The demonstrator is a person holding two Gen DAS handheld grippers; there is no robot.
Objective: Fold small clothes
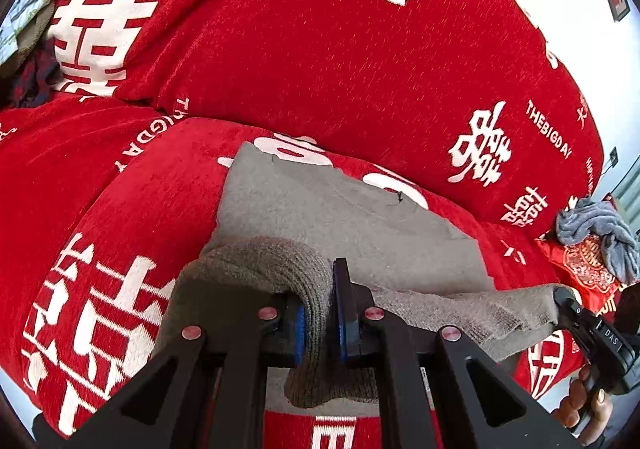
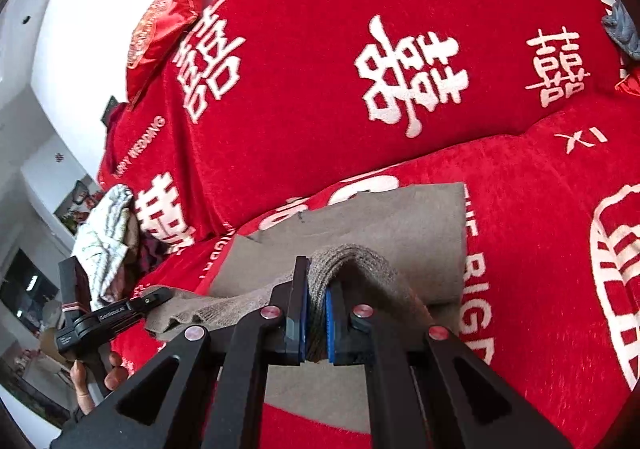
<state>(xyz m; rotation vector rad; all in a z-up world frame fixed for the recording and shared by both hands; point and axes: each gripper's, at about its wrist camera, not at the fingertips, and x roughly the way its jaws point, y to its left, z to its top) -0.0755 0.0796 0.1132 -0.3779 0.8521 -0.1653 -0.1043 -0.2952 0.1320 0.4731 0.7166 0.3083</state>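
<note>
A grey-brown knitted garment [image 1: 344, 225] lies on the red sofa seat [image 1: 132, 209], its near edge lifted off the cushion. My left gripper [image 1: 320, 313] is shut on a bunched fold of that edge. At the right of the left wrist view the other end of the lifted edge is pinched by my right gripper [image 1: 564, 297]. In the right wrist view the right gripper [image 2: 316, 313] is shut on a ribbed fold of the same garment [image 2: 400, 225]. There my left gripper [image 2: 160, 295] clamps the far left end, so the edge hangs stretched between the two.
A red sofa cover with white characters [image 2: 400, 69] fills both views. A grey cloth [image 1: 600, 233] on a red cushion sits at the sofa's right end. A pale patterned cloth pile [image 2: 108, 225] lies at its left end. A red cushion [image 2: 160, 29] leans on the backrest.
</note>
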